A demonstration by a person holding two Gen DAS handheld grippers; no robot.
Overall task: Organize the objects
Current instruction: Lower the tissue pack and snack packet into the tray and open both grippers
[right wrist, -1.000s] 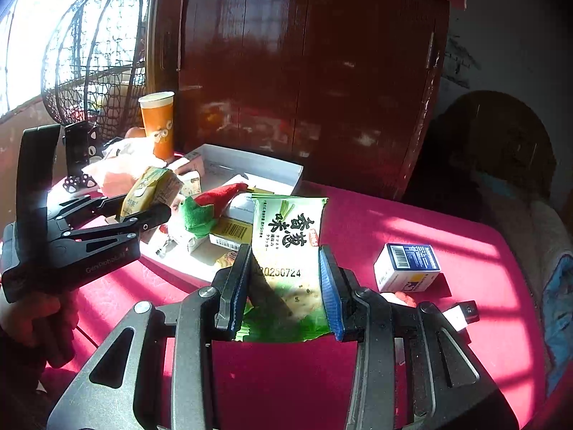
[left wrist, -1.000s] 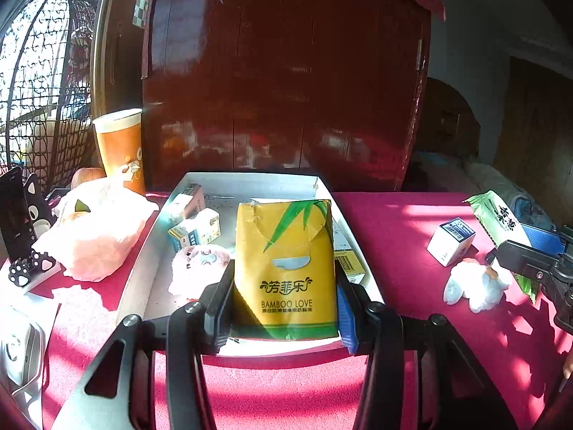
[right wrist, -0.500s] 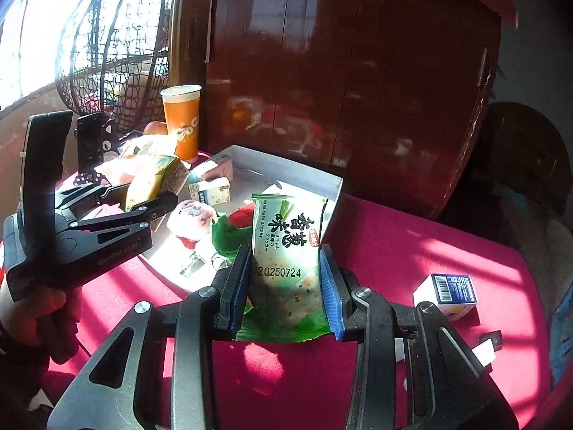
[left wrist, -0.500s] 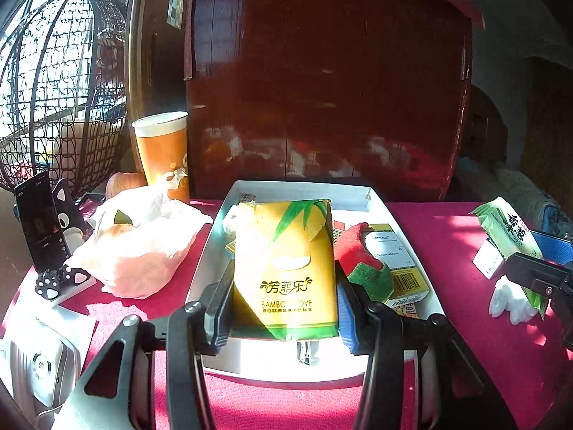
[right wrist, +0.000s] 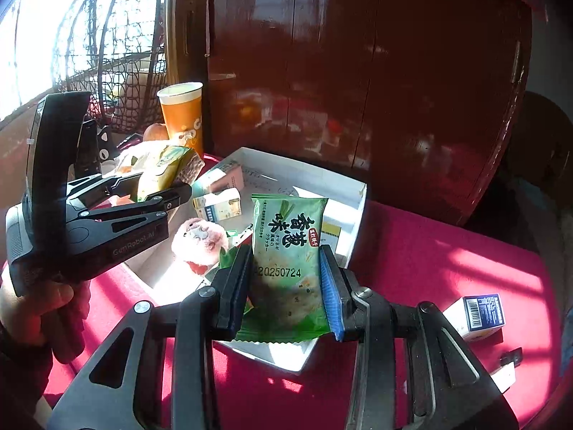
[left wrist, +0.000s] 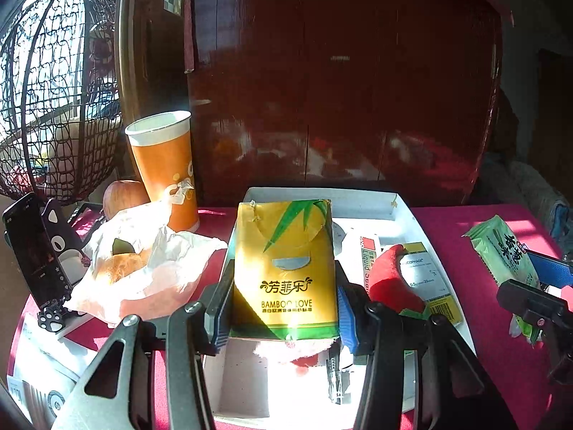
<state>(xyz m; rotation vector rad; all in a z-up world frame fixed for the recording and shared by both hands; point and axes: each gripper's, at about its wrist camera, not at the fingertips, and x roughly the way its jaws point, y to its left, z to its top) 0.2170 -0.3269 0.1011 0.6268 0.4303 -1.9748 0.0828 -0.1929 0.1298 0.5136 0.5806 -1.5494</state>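
Left hand-held gripper [left wrist: 283, 308] clamps yellow tissue pack [left wrist: 284, 265] upright, long axis vertical, above white tray [left wrist: 404, 211]; base hides pink toy. Right hand-held gripper [right wrist: 286, 290] clamps green cracker packet [right wrist: 286, 261] upright above tray's near corner; lower seal shadowed.

Yellow tissue pack [left wrist: 286, 268] upright above white tray [left wrist: 404, 211]; green cracker packet [right wrist: 286, 268] upright over tray's edge.
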